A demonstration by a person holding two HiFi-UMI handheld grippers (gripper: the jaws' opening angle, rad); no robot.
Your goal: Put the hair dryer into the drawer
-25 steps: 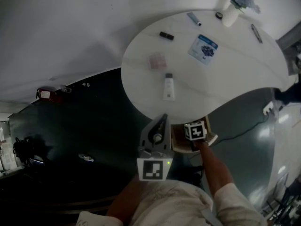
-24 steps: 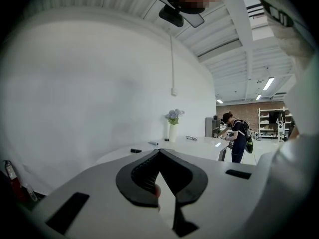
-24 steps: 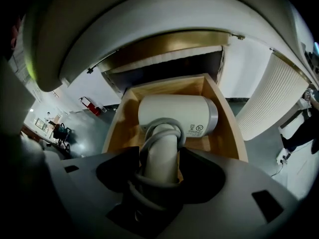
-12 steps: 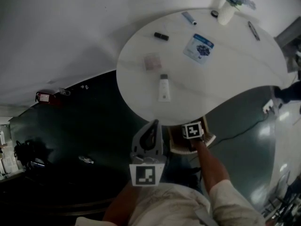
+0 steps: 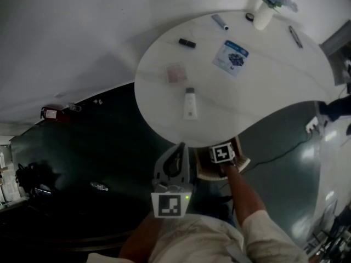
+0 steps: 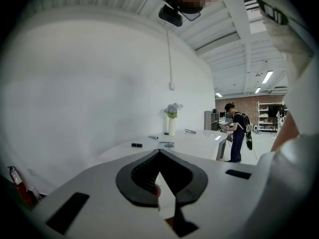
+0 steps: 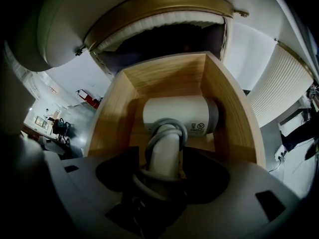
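**Holding the hair dryer inside the open drawer**

The right gripper (image 7: 163, 169) has its jaws closed on the handle of the white hair dryer (image 7: 179, 114). A grey cord (image 7: 168, 131) is wound round that handle. The dryer's barrel lies crosswise between the side walls of the wooden drawer (image 7: 235, 118), near its back. Whether the barrel rests on the drawer's bottom cannot be told.

From the head view, the drawer (image 5: 243, 163) is pulled out from under the near edge of the white table (image 5: 274, 86). The right gripper (image 5: 222, 158) is down over it, with its marker cube uppermost.

The left gripper (image 5: 180, 147) hangs just beside the drawer, to its left, over the dark floor (image 5: 98, 141). In its own view the left gripper (image 6: 159, 152) has its jaw tips meeting, with nothing between them.

On the tabletop, well apart from both grippers, lie:
- a white tube (image 5: 190, 104)
- a pink packet (image 5: 176, 73)
- a small black item (image 5: 187, 43)
- a blue-and-white packet (image 5: 230, 56)
- a pen (image 5: 296, 37)

A white vase (image 5: 264, 15) with pale flowers stands at the far edge.

In the left gripper view, a person (image 6: 235, 131) stands beyond the far end of the table.
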